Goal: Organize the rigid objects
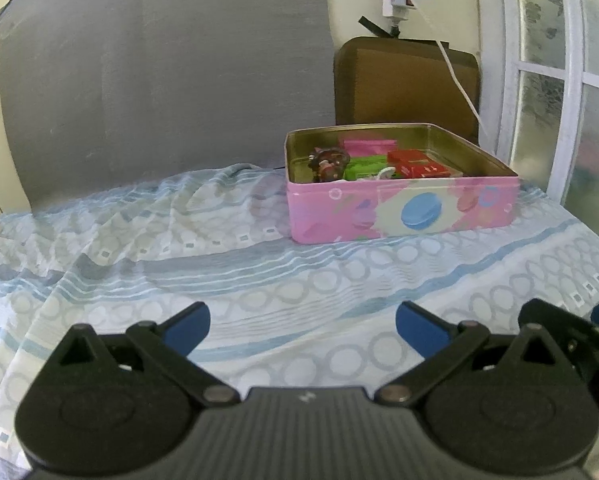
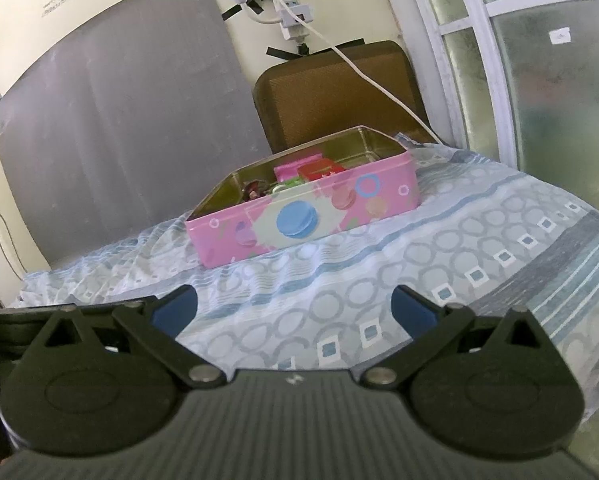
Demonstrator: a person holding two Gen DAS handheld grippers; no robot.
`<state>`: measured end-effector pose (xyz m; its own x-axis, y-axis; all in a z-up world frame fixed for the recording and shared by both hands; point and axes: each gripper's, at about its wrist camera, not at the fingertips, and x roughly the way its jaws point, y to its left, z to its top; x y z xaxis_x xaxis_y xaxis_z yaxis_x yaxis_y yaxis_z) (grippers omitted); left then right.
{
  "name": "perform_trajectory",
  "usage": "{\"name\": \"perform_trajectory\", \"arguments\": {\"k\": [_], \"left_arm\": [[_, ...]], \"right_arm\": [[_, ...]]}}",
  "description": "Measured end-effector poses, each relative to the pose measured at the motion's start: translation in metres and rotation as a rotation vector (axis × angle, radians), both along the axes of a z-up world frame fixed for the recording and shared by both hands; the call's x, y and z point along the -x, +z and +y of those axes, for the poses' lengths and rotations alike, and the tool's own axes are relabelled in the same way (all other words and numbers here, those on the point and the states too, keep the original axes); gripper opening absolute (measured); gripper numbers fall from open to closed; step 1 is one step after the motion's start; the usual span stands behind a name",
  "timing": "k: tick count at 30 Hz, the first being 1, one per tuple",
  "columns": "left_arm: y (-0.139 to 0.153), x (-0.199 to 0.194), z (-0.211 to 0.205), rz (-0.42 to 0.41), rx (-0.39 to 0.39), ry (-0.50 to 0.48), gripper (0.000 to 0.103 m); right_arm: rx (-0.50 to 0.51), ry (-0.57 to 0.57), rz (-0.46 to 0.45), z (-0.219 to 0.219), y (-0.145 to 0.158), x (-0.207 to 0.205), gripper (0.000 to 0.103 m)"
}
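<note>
- Two grippers, left gripper (image 1: 302,326) and right gripper (image 2: 294,312), hover over the patterned bedsheet (image 1: 227,280), jaws released and holding nothing.
- A pink tin (image 1: 403,210) sits on the bed at 1 o'clock, well apart from both.
- Inside it lie a red box (image 1: 417,163), a green packet (image 1: 365,168) and a small dark figurine (image 1: 328,161).

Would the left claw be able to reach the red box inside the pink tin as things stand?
Probably yes: the left claw is open and empty, the pink tin has no lid, and the red box lies on top, with only bare sheet between.
</note>
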<state>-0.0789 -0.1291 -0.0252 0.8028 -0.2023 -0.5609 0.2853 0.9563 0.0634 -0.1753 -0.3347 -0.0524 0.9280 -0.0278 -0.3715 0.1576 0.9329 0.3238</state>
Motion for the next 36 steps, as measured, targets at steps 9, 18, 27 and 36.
{"name": "perform_trajectory", "arguments": {"k": [9, 18, 27, 36], "left_arm": [[0.0, 0.001, 0.002, 0.007, 0.001, 0.0, 0.103], [-0.001, 0.001, 0.002, 0.011, 0.0, 0.0, 0.103], [0.006, 0.009, 0.001, -0.065, -0.008, 0.008, 0.103], [0.012, 0.015, -0.004, -0.119, -0.033, 0.008, 0.103]], "right_arm": [[-0.006, 0.027, -0.009, 0.001, -0.002, 0.002, 0.103], [-0.017, 0.03, -0.002, 0.0, -0.003, 0.002, 0.103], [-0.017, 0.023, -0.016, 0.0, -0.002, 0.003, 0.103], [-0.026, 0.009, -0.023, -0.006, 0.0, 0.006, 0.103]]}}
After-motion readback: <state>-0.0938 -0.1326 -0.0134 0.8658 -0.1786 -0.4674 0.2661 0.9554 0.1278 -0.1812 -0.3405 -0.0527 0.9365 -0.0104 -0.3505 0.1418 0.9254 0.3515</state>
